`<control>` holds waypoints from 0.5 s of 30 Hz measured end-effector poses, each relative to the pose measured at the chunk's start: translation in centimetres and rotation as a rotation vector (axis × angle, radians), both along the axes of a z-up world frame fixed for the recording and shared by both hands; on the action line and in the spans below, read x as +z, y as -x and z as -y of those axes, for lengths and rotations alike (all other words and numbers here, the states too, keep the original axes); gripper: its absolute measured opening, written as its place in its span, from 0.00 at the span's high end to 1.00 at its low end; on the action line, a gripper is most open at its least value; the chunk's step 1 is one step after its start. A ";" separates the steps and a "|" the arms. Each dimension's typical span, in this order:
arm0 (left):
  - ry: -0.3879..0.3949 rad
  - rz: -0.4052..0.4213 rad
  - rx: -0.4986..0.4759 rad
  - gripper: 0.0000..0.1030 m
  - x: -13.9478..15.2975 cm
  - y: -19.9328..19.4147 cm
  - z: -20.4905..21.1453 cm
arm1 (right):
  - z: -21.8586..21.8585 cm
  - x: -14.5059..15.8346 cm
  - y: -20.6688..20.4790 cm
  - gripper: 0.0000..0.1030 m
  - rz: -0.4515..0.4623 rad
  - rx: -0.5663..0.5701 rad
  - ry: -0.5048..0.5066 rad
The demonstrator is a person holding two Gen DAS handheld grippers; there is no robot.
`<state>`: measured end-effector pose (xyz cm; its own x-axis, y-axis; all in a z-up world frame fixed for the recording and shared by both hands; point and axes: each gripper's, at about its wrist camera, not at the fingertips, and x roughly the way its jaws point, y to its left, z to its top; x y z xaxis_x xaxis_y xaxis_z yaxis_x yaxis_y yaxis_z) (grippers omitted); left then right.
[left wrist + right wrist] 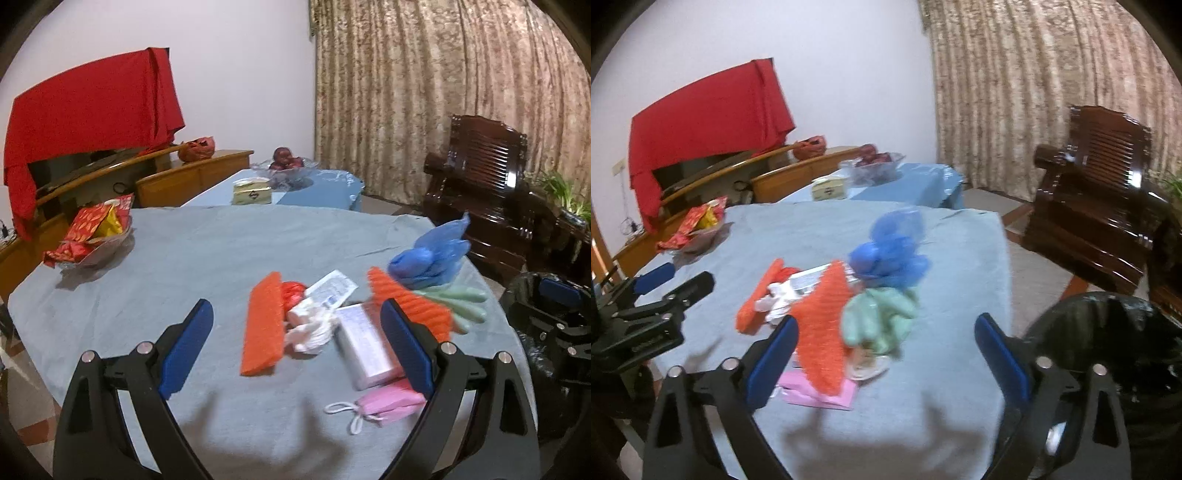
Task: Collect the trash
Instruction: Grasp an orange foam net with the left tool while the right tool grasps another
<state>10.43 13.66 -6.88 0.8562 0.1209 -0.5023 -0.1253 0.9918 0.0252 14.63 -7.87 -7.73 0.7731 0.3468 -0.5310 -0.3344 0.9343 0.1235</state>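
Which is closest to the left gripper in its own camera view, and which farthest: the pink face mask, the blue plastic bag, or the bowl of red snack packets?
Measured from the left gripper:
1. Pink face mask, just below its right finger, at the near table edge.
2. Blue plastic bag, farther back on the right.
3. Bowl of red snack packets, far left, at the table's back corner.

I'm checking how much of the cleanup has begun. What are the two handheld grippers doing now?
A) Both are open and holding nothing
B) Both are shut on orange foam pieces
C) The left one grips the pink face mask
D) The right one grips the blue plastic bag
A: the left gripper and right gripper both show spread blue pads with only the grey-blue tablecloth and litter beyond them.
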 end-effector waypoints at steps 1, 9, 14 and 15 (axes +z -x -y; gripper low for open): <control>0.001 -0.004 0.007 0.13 -0.2 0.0 -0.3 | -0.6 -0.1 -0.1 0.17 -0.003 0.013 0.001; 0.004 -0.030 0.043 0.14 -1.9 -0.7 -2.2 | -5.4 -1.8 -1.6 0.47 -0.043 0.115 0.034; 0.014 -0.056 0.056 0.17 -3.5 -1.6 -3.3 | -7.2 -3.3 -2.4 0.58 -0.070 0.142 0.062; 0.018 -0.062 0.058 0.17 -3.8 -1.6 -3.3 | -7.5 -3.6 -2.7 0.62 -0.078 0.145 0.065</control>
